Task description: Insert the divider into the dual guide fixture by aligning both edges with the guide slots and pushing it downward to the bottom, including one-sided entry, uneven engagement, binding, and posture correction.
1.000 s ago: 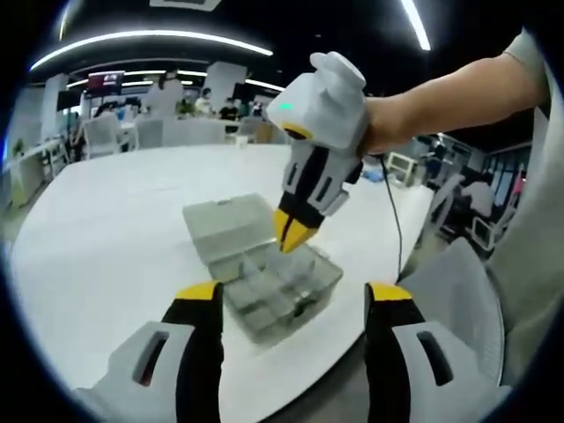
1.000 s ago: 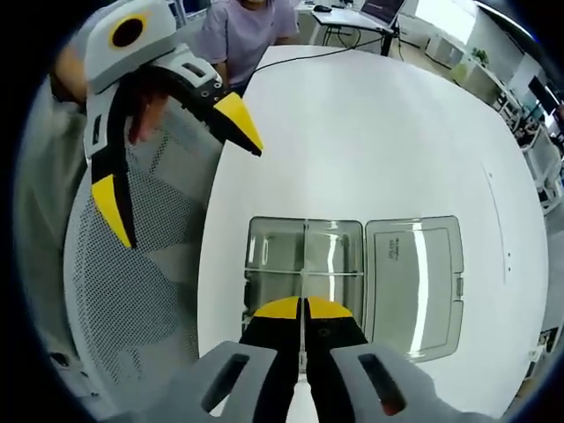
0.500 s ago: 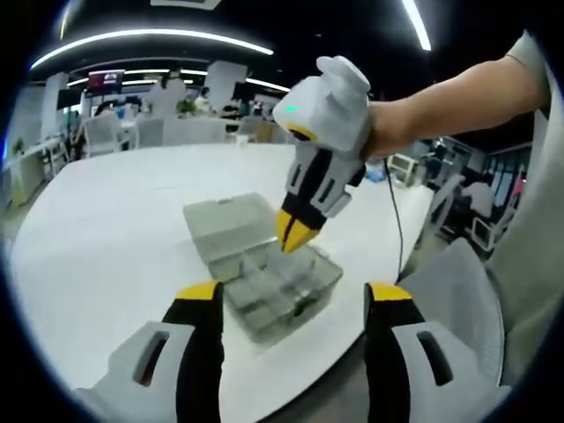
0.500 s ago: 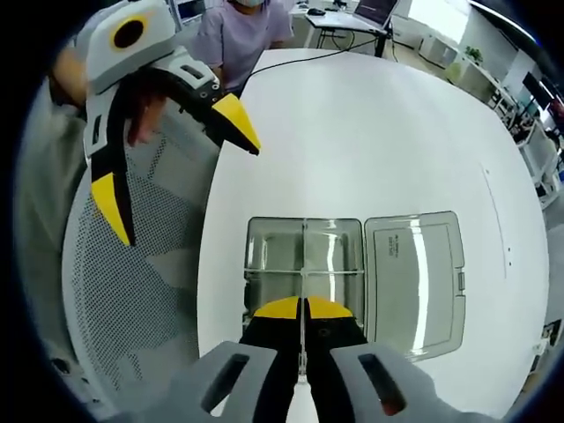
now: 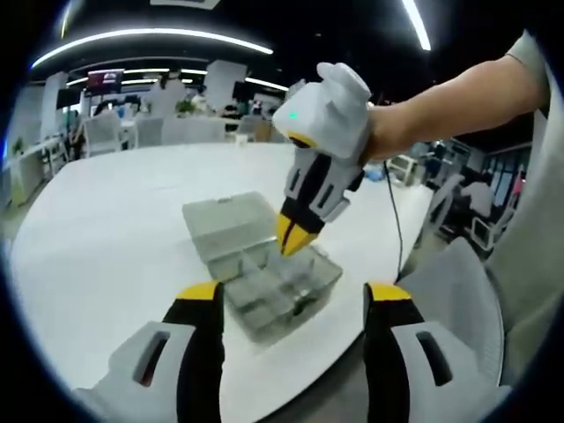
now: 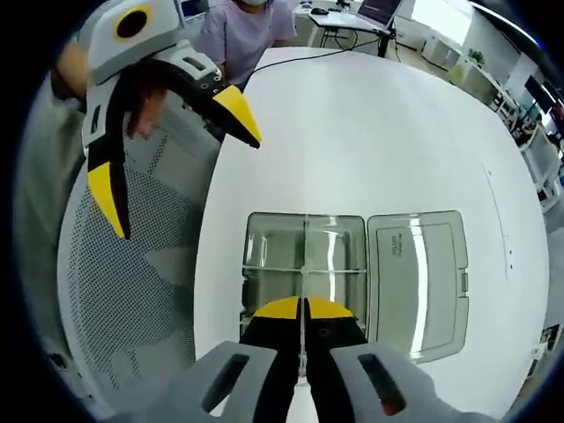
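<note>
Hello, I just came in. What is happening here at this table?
A person holds a two-jaw tool in each hand above a clear compartment box on a white table. The box's lid lies open beside it. The right tool is closed on a thin clear divider and holds it upright over the box. The left tool is open, off the table's edge, holding nothing.

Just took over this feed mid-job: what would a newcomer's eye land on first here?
The right gripper, its yellow-tipped jaws shut on a thin clear divider, held over the clear compartment box near the white table edge. The box's lid lies flat open beside it. The left gripper hangs wide open off the table over a mesh chair.
</note>
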